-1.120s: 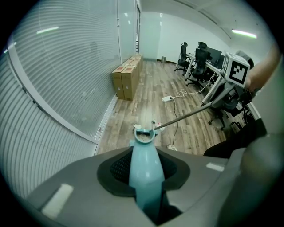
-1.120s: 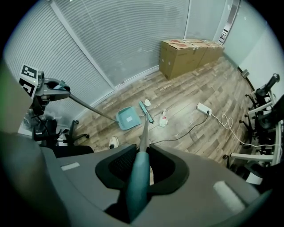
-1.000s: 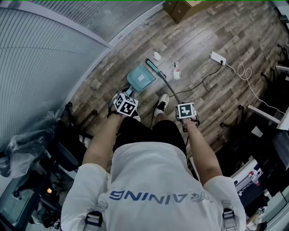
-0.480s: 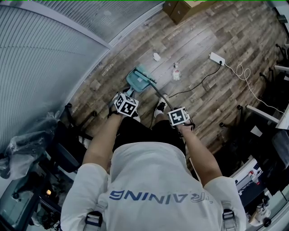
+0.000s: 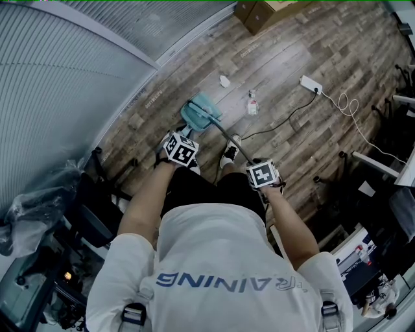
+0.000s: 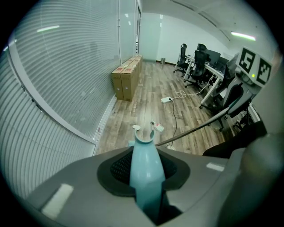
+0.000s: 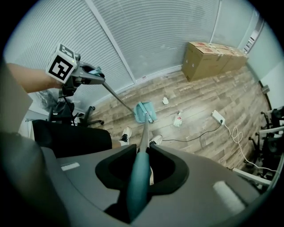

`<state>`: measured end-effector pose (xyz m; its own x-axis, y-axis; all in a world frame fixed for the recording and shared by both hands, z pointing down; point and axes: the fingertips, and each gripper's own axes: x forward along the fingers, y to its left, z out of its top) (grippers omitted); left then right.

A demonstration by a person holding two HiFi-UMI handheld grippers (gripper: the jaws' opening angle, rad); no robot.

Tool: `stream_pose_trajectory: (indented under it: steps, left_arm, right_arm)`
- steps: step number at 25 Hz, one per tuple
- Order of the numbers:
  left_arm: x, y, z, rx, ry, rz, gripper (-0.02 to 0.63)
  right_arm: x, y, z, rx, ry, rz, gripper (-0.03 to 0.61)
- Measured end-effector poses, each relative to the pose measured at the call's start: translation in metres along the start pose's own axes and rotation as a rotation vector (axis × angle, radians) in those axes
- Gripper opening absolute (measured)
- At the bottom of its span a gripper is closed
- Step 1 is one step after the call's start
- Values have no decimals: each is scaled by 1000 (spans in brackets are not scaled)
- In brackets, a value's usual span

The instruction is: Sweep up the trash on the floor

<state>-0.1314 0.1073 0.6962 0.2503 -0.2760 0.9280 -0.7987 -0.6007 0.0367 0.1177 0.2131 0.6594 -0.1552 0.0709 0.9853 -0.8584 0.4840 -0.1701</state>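
In the head view my left gripper (image 5: 177, 148) is shut on the pale teal handle (image 6: 144, 170) of a dustpan (image 5: 194, 115) that rests on the wooden floor ahead of the person's feet. My right gripper (image 5: 262, 175) is shut on the dark teal grip (image 7: 138, 181) of a broom. Its thin stick runs forward and down to the broom head (image 5: 206, 107), which lies across the dustpan's mouth. A crumpled white paper (image 5: 225, 82) and a small plastic bottle (image 5: 252, 102) lie on the floor beyond the pan, apart from it.
A white power strip (image 5: 312, 83) with a trailing black cable lies to the right. Cardboard boxes (image 5: 259, 10) stand by the blinds-covered glass wall (image 5: 78, 78). Office chairs (image 6: 195, 66) and desks are at the right. The person's shoes (image 5: 229, 152) are just behind the dustpan.
The broom head has moved left from beside the dustpan onto its mouth. My right gripper has drawn back toward the person. The left gripper and dustpan have hardly moved.
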Motion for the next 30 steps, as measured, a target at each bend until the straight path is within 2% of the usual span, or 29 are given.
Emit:
stream_pose_trajectory:
  steps: [5, 10, 13, 16, 25, 28, 30]
  left_arm:
    - [1, 0, 0, 1, -1, 1, 94]
    - [-1, -1, -1, 2, -1, 3, 94]
    - [-1, -2, 0, 1, -5, 4, 94]
    - [0, -2, 0, -1, -5, 2, 94]
    - [-1, -2, -2, 1, -8, 5, 94]
    - [0, -2, -1, 3, -10, 7, 94]
    - [0, -1, -1, 3, -10, 7, 94]
  right_arm:
    - [-11, -35, 6, 53, -35, -62, 107]
    - [2, -63, 16, 81, -29, -121, 107]
    - [20, -69, 21, 85, -19, -122, 107]
    - [36, -53, 22, 71, 9, -79, 107]
    - [39, 5, 2, -227, 90, -110, 106]
    - [38, 16, -7, -292, 105, -102, 106]
    - [37, 18, -9, -301, 105, -103, 106]
